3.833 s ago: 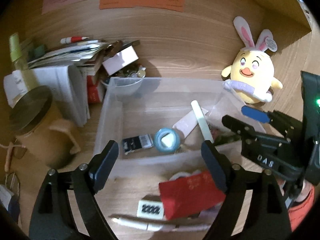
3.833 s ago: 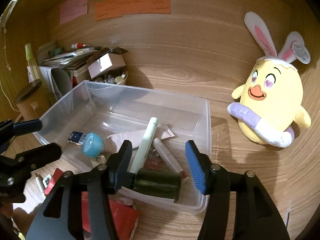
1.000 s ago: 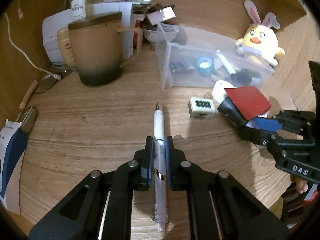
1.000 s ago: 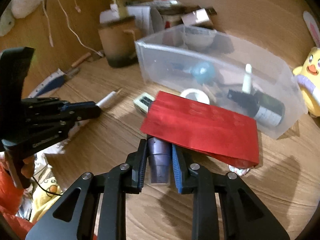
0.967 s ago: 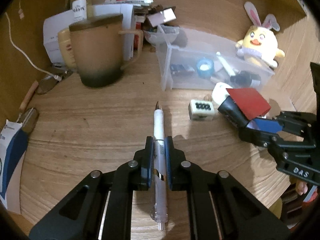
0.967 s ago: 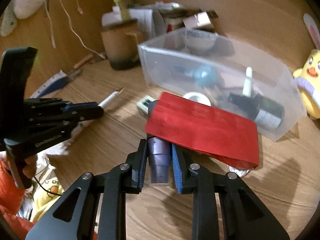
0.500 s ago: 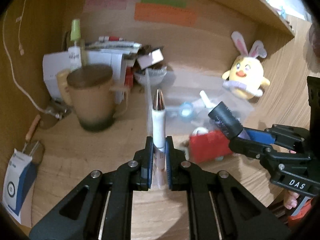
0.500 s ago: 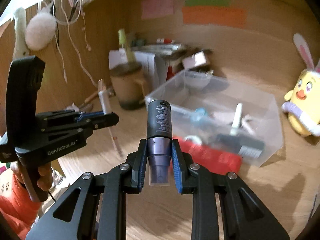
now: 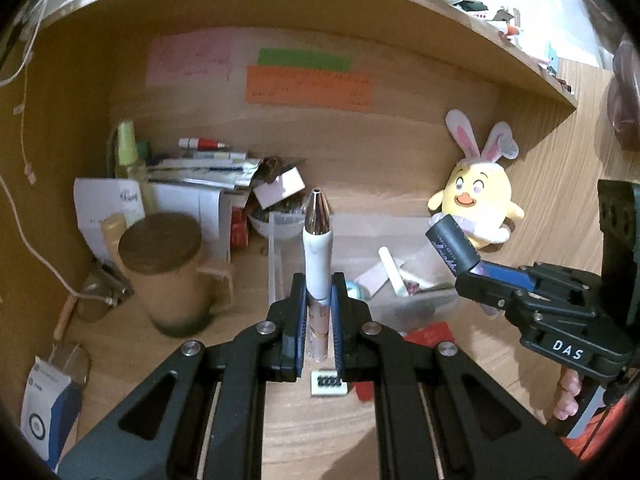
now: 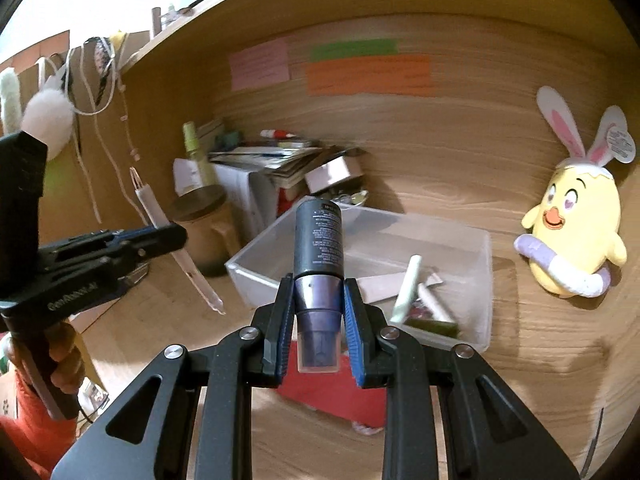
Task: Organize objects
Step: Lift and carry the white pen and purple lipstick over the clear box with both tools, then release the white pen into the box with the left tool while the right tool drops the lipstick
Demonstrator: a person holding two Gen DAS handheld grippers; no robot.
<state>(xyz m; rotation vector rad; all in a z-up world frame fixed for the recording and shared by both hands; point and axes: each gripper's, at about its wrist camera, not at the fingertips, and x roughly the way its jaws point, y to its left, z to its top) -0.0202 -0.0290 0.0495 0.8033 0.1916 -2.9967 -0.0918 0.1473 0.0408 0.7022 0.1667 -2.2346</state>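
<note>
1. Wooden desk (image 9: 132,364) in a shelf alcove; sticky notes (image 9: 308,87) at 12 o'clock.
2. Left gripper (image 9: 318,320) clamps a white pen (image 9: 317,252).
3. Right gripper (image 10: 319,320) clamps a dark tube (image 10: 318,240).
4. Clear bin (image 10: 476,280) at centre; plush chick (image 10: 572,224) at 3 o'clock.

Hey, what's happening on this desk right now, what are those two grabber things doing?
A person is tidying a cluttered wooden desk with a handheld gripper in each hand. The left gripper is shut on a white pen with a silver tip, held up off the desk. The right gripper is shut on a dark grey cosmetic tube with a purple cap, also lifted. Both hang in front of the clear plastic bin, which already holds a few small items. A red packet lies on the desk.
</note>
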